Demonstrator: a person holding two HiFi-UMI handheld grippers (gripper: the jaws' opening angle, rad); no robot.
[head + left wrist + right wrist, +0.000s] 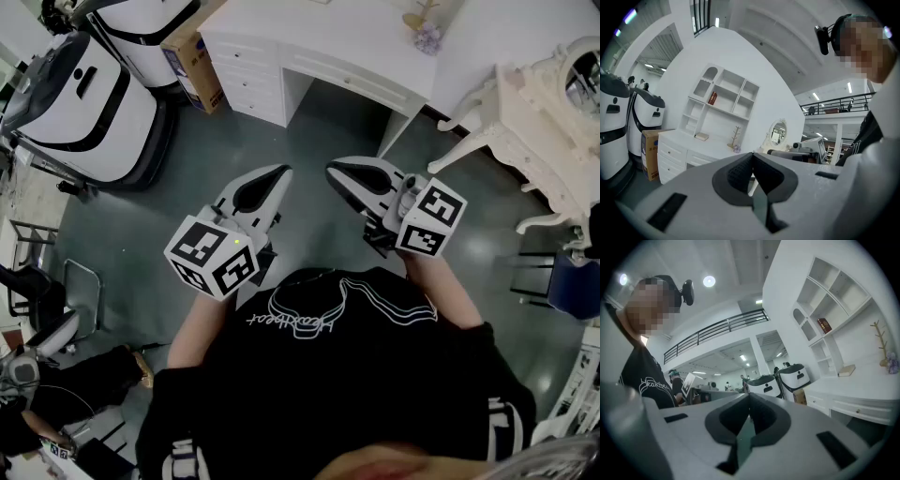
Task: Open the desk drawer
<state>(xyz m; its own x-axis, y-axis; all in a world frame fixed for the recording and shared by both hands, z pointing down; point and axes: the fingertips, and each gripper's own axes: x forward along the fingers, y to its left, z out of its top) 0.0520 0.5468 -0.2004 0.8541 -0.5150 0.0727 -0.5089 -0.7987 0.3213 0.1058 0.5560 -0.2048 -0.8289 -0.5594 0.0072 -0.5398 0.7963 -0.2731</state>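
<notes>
The white desk (319, 37) stands across the grey floor ahead of me, with a stack of closed drawers (246, 80) at its left end and a shallow closed drawer (361, 82) under its top. My left gripper (281, 172) and right gripper (333, 169) are held level in front of my chest, well short of the desk, tips angled toward each other. Both are shut with nothing between their pads. In the left gripper view, the left gripper (753, 161) faces the desk drawers (670, 157). The right gripper (749, 401) has the desk (853, 406) off to its right.
Two large white robots (84, 103) and a cardboard box (192, 56) stand left of the desk. An ornate white vanity table (544, 112) and a blue chair (572, 281) are on the right. A shelf unit (722, 101) rises above the desk.
</notes>
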